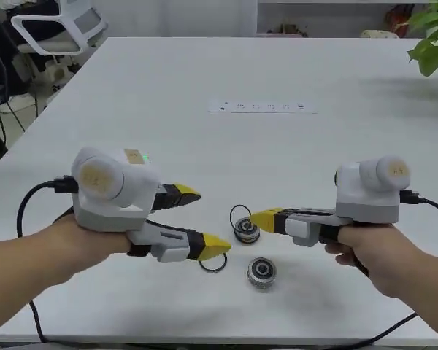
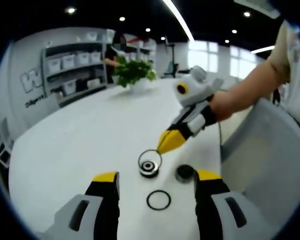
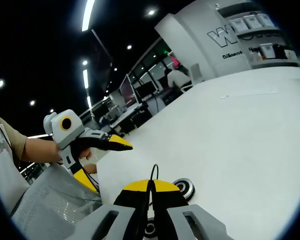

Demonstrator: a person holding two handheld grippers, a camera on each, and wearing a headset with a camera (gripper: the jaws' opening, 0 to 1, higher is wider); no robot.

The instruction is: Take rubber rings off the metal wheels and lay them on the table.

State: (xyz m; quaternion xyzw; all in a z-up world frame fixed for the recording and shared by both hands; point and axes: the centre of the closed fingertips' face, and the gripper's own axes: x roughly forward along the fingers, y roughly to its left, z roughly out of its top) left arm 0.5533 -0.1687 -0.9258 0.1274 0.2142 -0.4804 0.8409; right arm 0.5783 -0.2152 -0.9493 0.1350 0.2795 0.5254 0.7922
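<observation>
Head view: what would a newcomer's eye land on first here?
The right gripper, jaws shut on a rubber ring tilted up from a metal wheel, near the table's front edge. Beside it the left gripper hovers with jaws open by a loose ring lying flat, and a second wheel sits closer to the person.

The loose rubber ring (image 1: pixel 213 271) is partly covered by the left gripper's (image 1: pixel 212 221) lower jaw. Behind the closed right gripper (image 3: pixel 151 187), one metal wheel (image 3: pixel 149 229) is mostly hidden, and of the pinched rubber ring (image 3: pixel 153 172) a thin arc is seen.
</observation>
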